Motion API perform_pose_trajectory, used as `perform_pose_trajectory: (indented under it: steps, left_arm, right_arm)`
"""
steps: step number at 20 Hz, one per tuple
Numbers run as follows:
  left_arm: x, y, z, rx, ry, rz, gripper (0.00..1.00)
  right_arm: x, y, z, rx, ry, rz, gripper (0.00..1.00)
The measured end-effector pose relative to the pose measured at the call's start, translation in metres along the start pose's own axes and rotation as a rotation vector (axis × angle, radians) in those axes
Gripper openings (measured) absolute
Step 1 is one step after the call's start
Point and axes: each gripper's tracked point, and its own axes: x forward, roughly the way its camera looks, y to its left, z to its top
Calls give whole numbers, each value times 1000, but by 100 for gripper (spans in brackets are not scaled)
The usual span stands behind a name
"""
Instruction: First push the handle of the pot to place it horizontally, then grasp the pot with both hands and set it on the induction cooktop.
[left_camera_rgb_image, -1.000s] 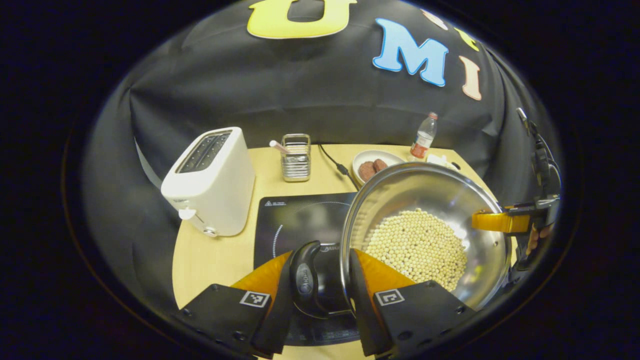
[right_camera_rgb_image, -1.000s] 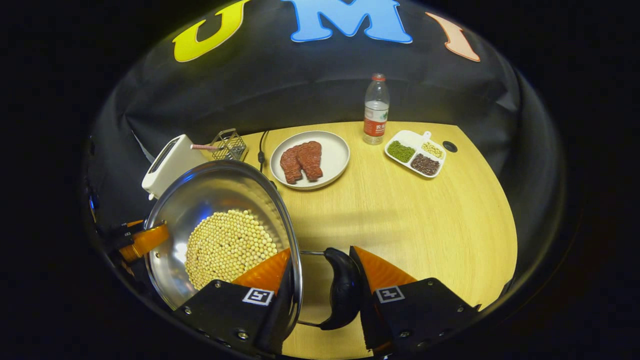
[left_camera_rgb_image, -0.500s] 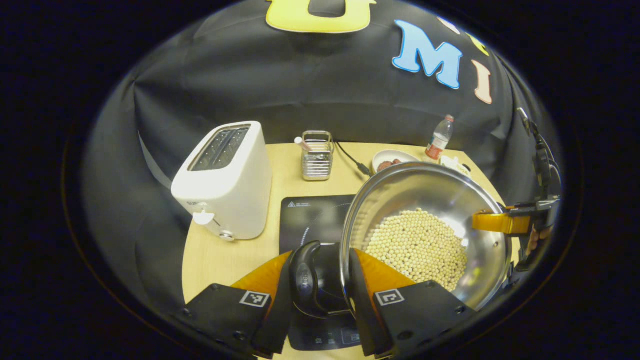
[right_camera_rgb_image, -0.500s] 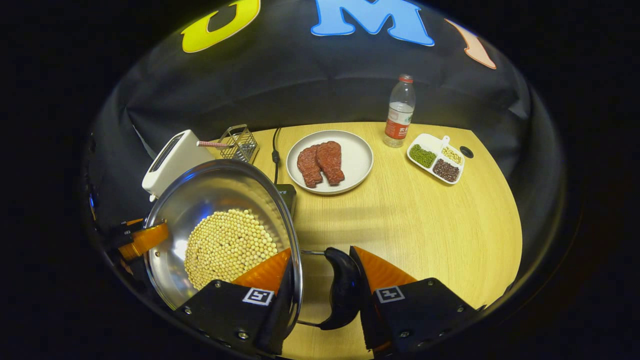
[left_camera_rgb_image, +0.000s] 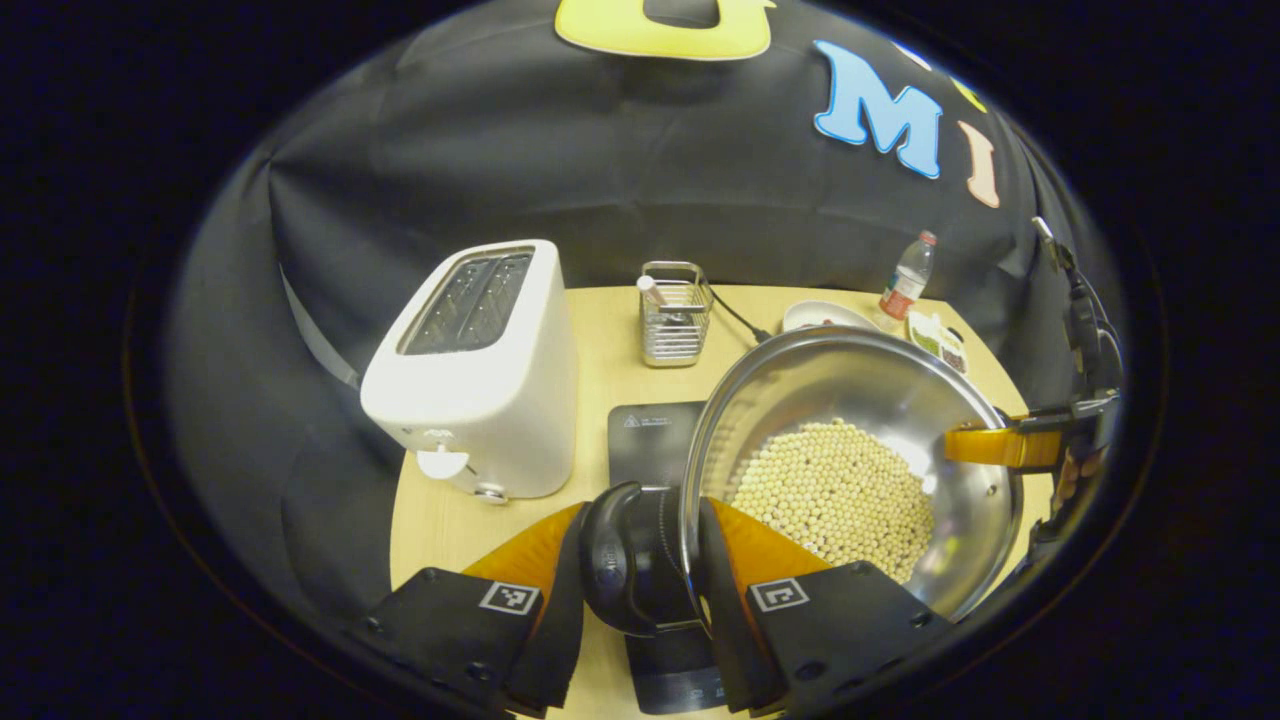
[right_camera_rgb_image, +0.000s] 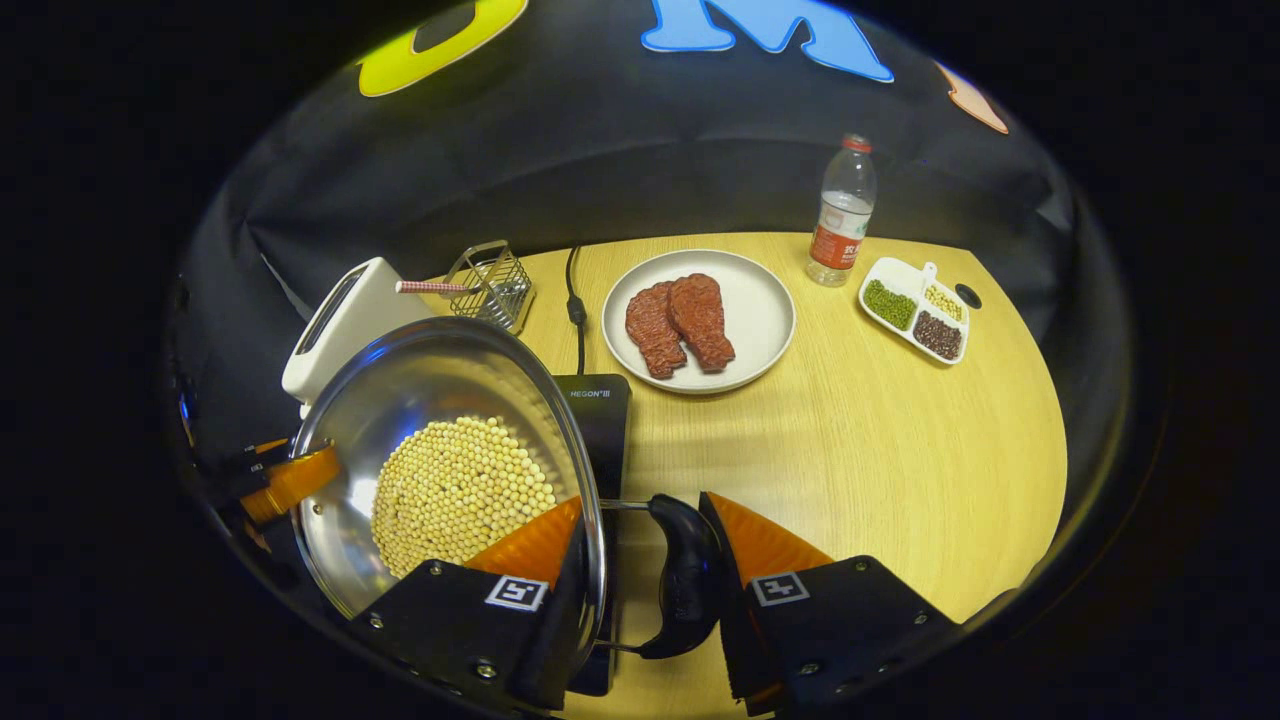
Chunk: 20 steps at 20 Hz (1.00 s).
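Observation:
A steel pot (left_camera_rgb_image: 850, 390) holding pale beans (left_camera_rgb_image: 830, 495) hangs between both grippers. My left gripper (left_camera_rgb_image: 635, 560) is shut on its black side handle (left_camera_rgb_image: 610, 560), one finger inside the rim. My right gripper (right_camera_rgb_image: 640, 570) is shut on the opposite black handle (right_camera_rgb_image: 685, 580) in the same way. In the left gripper view, the right gripper (left_camera_rgb_image: 1000, 445) shows at the pot's far rim; in the right gripper view, the left gripper (right_camera_rgb_image: 285, 480) does. The black induction cooktop (left_camera_rgb_image: 650, 435) lies under the pot's left part, and its right edge (right_camera_rgb_image: 605, 420) shows beside the pot (right_camera_rgb_image: 430, 385).
A white toaster (left_camera_rgb_image: 480, 370) stands left of the cooktop, a wire basket (left_camera_rgb_image: 672, 315) behind it. On the wooden table (right_camera_rgb_image: 850, 450) sit a plate of meat (right_camera_rgb_image: 745, 310), a water bottle (right_camera_rgb_image: 840, 215) and a divided bean tray (right_camera_rgb_image: 915, 320). A cable (right_camera_rgb_image: 575, 290) runs back.
Both grippers have carried the pot leftwards. The toaster is closer, more of the cooktop is under the pot, and the plate and bottle have slid to the right.

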Motion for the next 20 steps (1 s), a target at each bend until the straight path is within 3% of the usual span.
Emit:
perform_pose_trajectory:
  steps: [5, 6, 9, 17, 20]
  left_arm:
    - [17, 20, -2, -6, 14, -1, 59]
    - [21, 22, -1, 0, 15, -3, 65]
    - [30, 25, 1, 8, 17, -11, 59]
    - [34, 26, -1, 23, 27, -8, 62]
    - [34, 25, -5, 8, 27, -11, 59]
  right_arm:
    - [21, 11, 1, -2, 16, 9, 59]
    - [24, 12, 1, 3, 17, 9, 59]
    - [30, 15, 0, 16, 14, 6, 59]
    - [41, 18, -5, 42, 23, 15, 59]
    - [41, 17, -3, 26, 3, 11, 59]
